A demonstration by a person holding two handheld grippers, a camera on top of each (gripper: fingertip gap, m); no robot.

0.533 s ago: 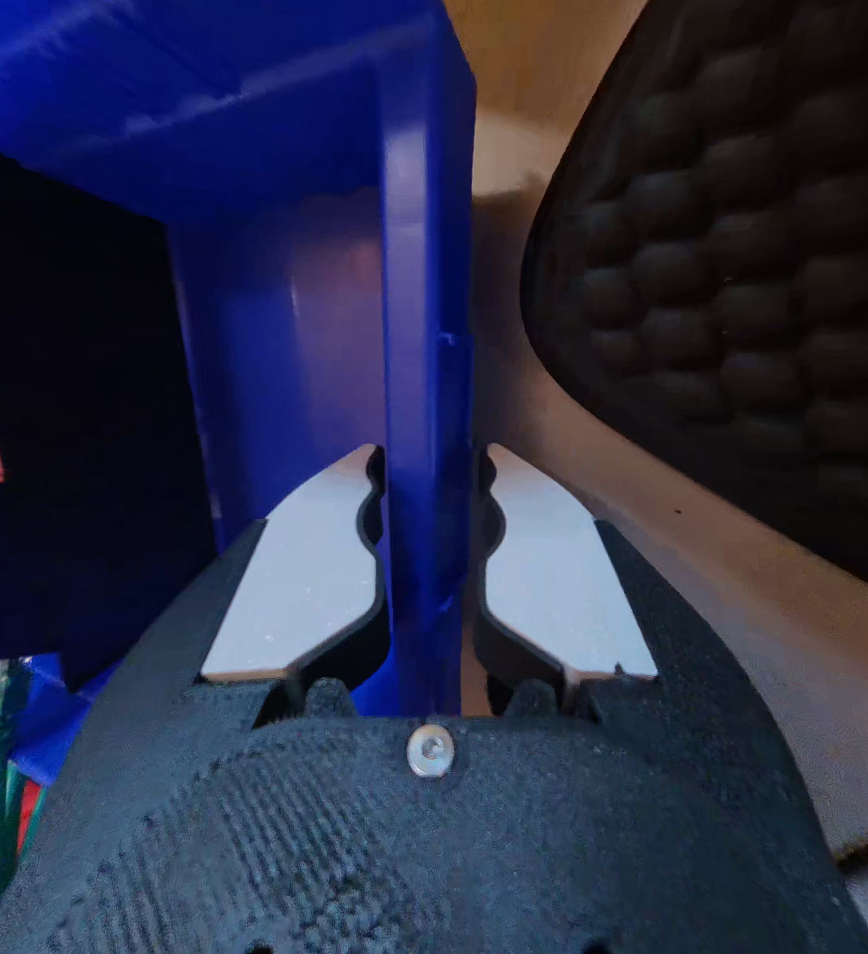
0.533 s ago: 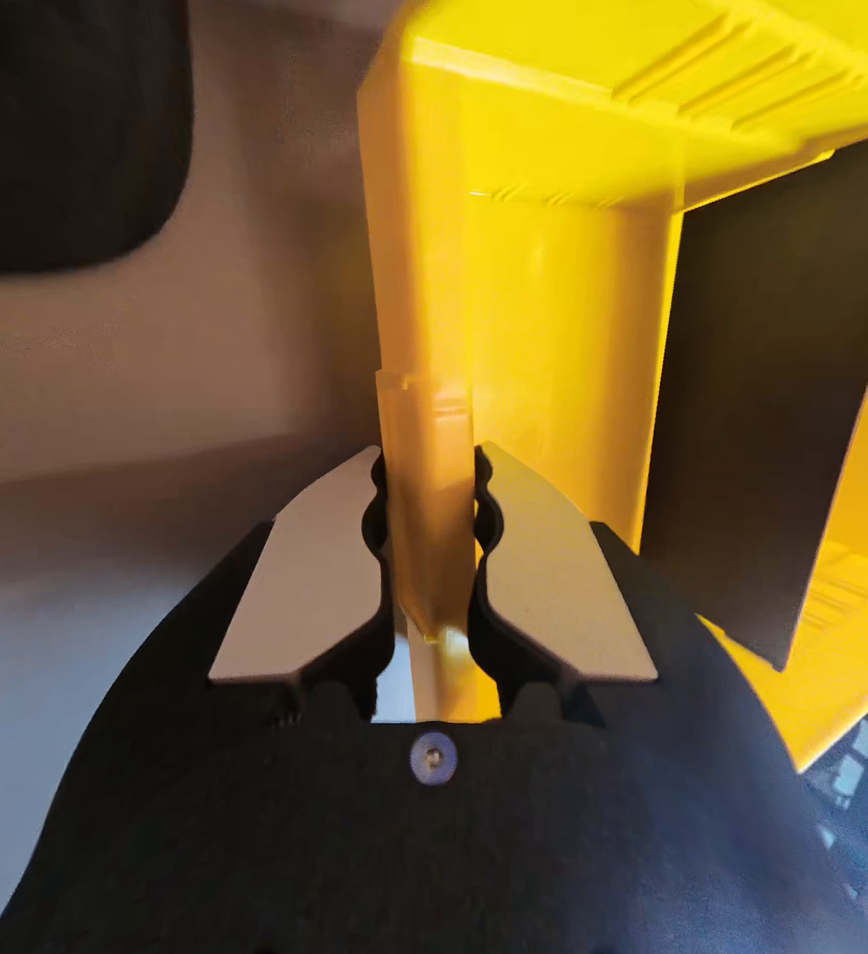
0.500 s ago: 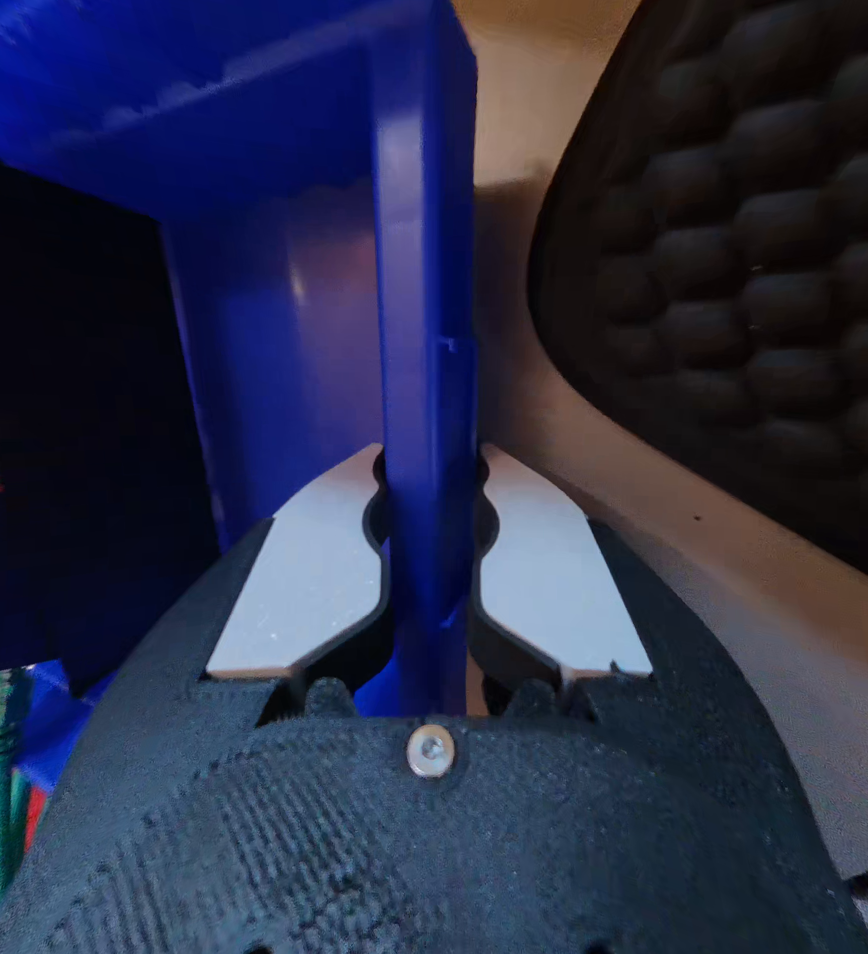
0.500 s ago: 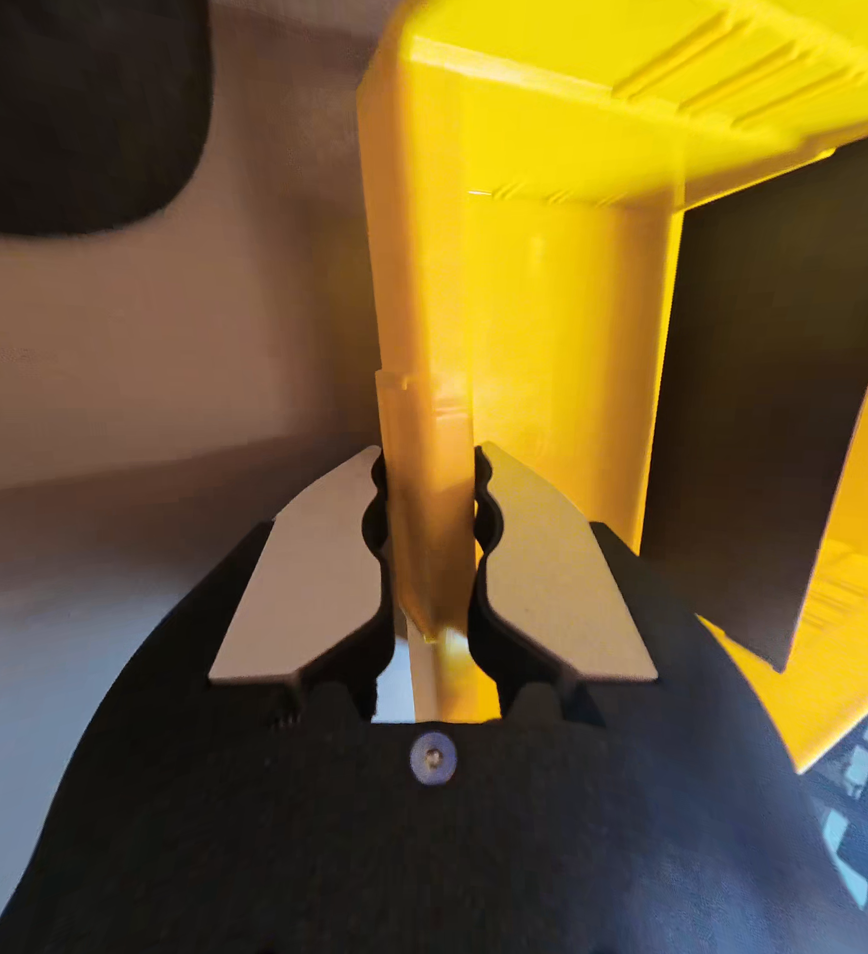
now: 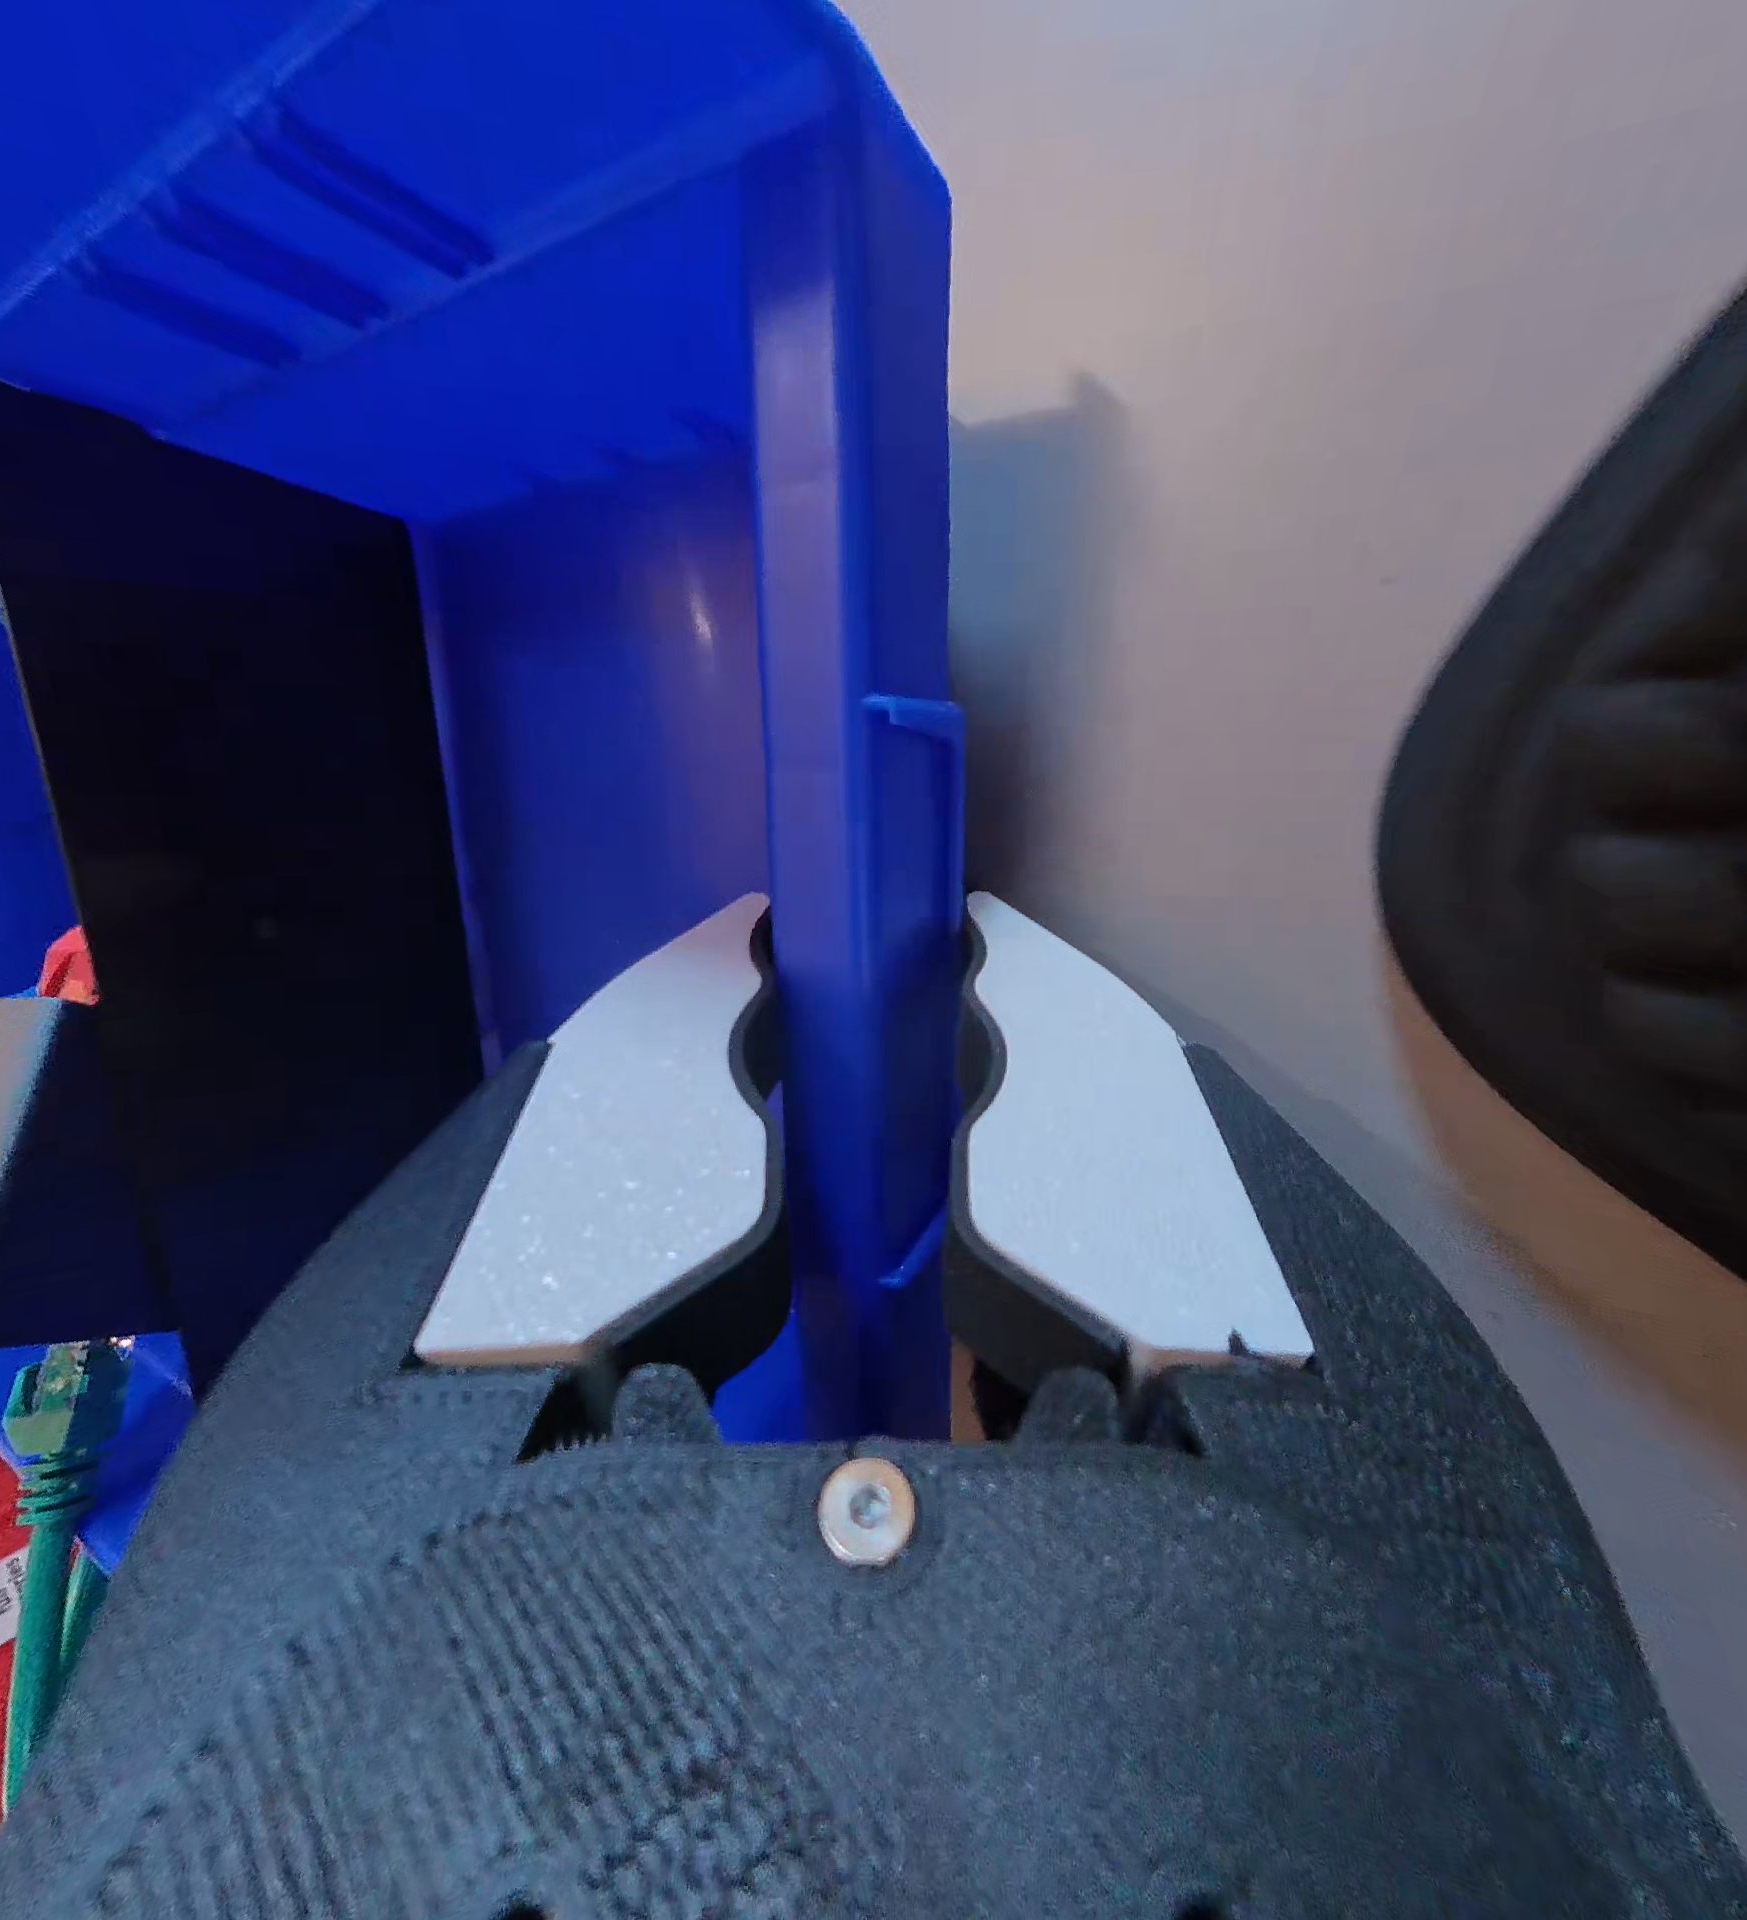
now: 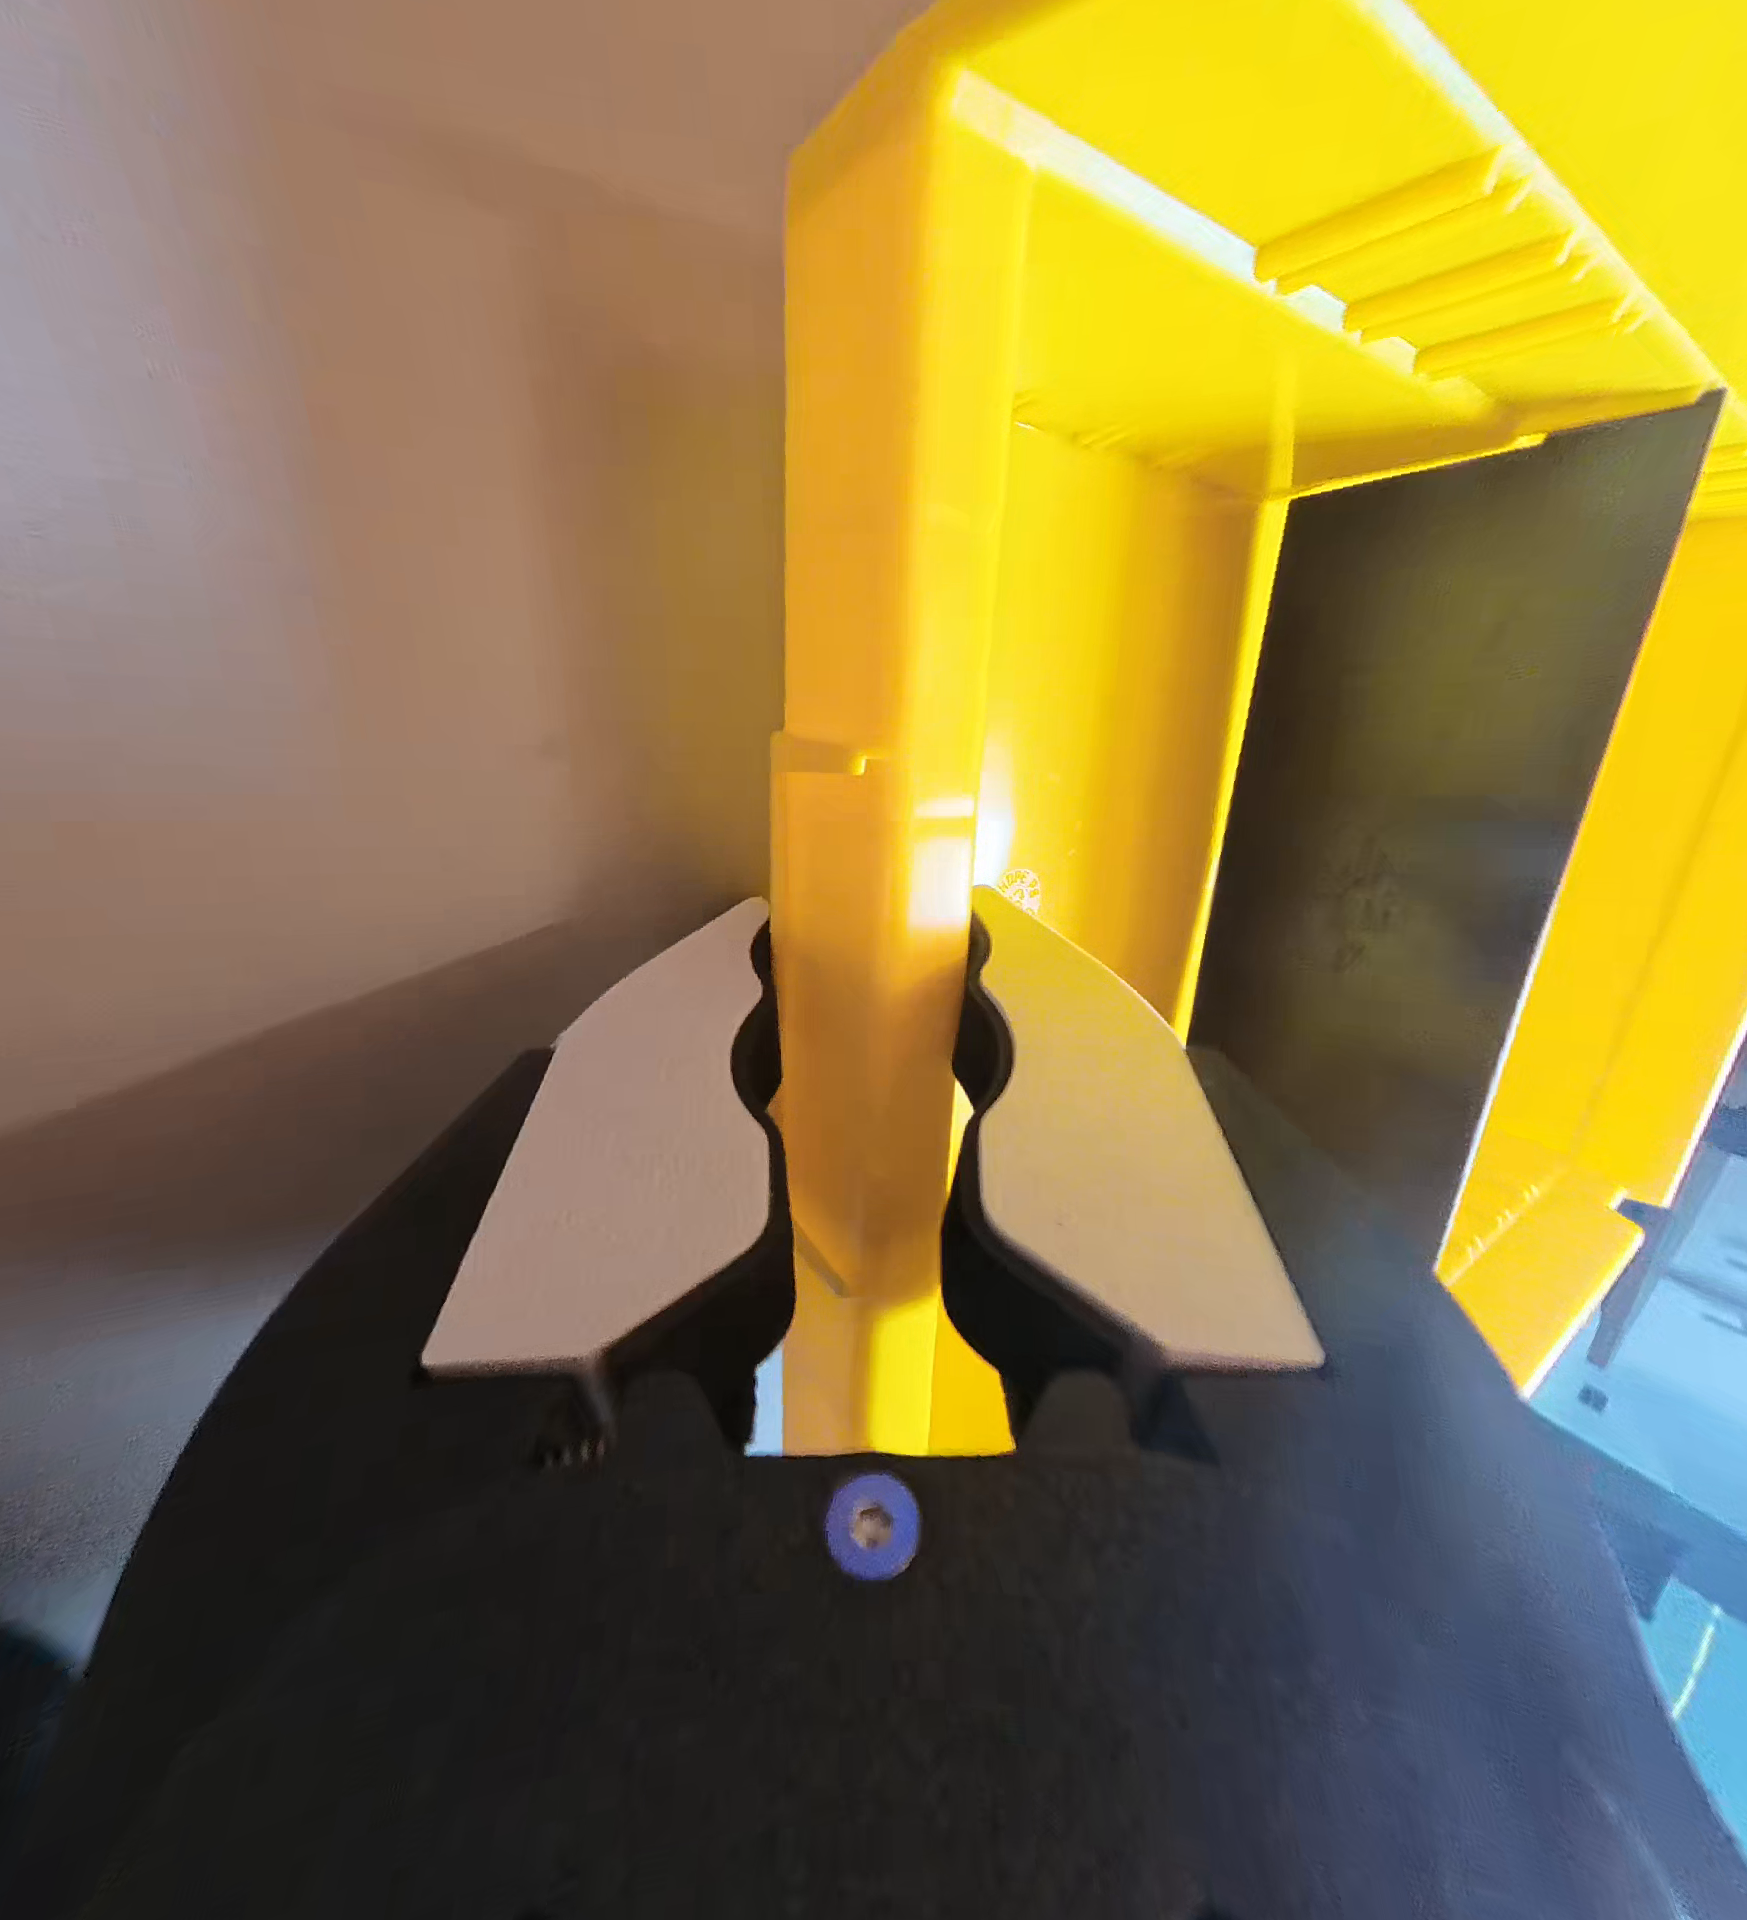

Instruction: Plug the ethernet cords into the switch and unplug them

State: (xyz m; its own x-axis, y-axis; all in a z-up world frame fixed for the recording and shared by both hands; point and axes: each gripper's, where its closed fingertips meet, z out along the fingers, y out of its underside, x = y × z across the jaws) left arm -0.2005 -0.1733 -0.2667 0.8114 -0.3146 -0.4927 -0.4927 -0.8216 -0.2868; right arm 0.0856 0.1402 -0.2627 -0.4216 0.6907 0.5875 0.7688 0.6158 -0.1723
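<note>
Only green ethernet cord (image 5: 43,1475), ribbed boot, beside blue bin (image 5: 853,623).

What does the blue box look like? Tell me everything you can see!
The blue bin looks like shiny moulded plastic, with raised ribs along one wall and a small clip moulded on its edge. A dark divider panel stands inside. The left claw is shut on its edge, one finger inside, one outside. A green cable plug shows beside it.

green ethernet cord (image 5: 43,1475) | plug end free, upward | lower left, beside red item
</note>
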